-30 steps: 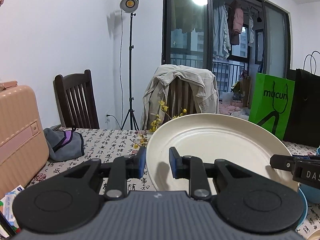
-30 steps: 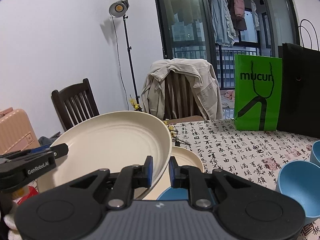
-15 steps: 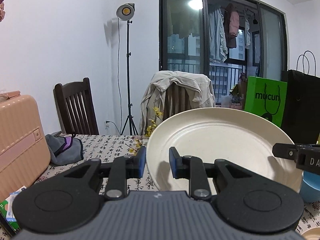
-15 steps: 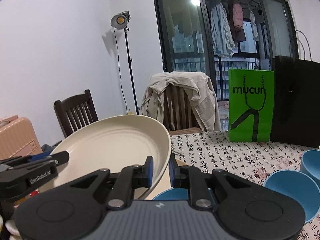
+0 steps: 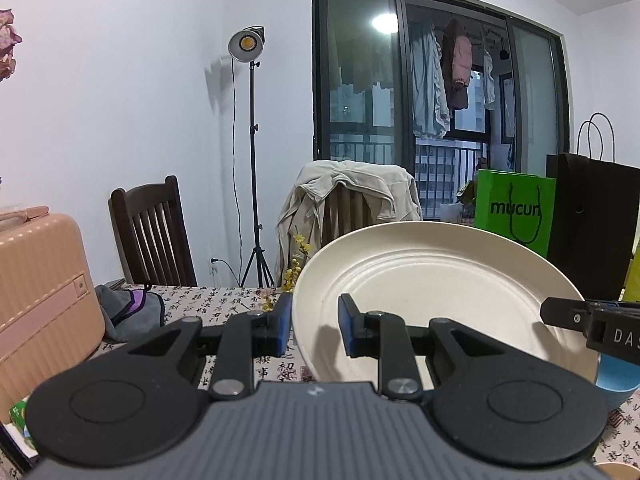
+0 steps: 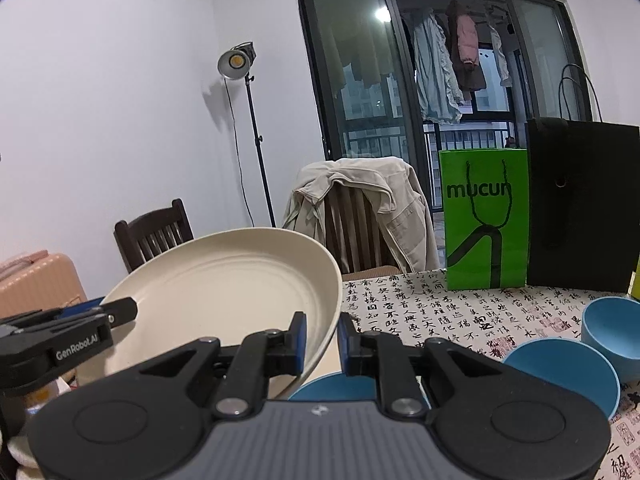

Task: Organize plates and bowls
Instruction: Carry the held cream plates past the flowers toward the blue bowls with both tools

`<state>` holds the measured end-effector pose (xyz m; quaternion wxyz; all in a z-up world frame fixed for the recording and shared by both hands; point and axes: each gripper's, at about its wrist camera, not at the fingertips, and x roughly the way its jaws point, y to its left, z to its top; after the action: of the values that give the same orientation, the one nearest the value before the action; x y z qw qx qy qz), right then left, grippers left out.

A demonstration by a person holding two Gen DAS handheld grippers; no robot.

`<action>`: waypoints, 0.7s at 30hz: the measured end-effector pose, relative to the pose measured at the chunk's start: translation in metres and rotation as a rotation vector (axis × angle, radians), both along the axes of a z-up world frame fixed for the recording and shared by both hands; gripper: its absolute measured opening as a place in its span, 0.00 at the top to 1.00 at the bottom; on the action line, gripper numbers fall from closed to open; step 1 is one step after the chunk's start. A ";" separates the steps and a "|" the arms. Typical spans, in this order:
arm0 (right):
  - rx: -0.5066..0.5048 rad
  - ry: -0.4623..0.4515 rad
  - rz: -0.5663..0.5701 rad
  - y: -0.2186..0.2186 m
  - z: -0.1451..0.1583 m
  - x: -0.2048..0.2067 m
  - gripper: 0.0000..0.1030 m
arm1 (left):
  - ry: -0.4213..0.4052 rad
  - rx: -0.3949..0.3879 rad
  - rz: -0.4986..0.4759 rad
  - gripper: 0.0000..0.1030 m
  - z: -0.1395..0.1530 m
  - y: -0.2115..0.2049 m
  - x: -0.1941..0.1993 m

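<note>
A printed tablecloth (image 6: 460, 312) is showing at lower right; both grippers, left (image 5: 312, 330) and right (image 6: 322, 338), are pinching the cream plate (image 5: 432, 292), its lower edge hidden behind them.

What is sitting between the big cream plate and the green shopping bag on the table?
In the right wrist view, only bare calligraphy-print tablecloth lies between the cream plate and the green bag; the blue bowls sit nearer the camera, off that line.

Matt cream plate (image 5: 432, 280) (smooth), printed cloth tablecloth (image 6: 440, 304)
</note>
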<state>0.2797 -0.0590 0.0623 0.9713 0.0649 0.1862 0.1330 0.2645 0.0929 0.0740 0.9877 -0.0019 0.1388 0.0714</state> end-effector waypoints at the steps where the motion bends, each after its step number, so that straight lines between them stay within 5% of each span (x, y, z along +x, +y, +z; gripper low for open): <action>1: 0.002 -0.002 0.000 -0.001 0.000 -0.002 0.84 | -0.001 -0.001 0.000 0.76 0.001 -0.002 -0.002; 21: 0.047 -0.040 -0.008 -0.033 0.006 -0.039 0.84 | -0.045 0.035 0.000 0.76 0.006 -0.035 -0.040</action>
<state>0.2403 -0.0920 0.0682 0.9736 0.0856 0.1634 0.1347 0.2248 0.0578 0.0799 0.9905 0.0137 0.1153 0.0738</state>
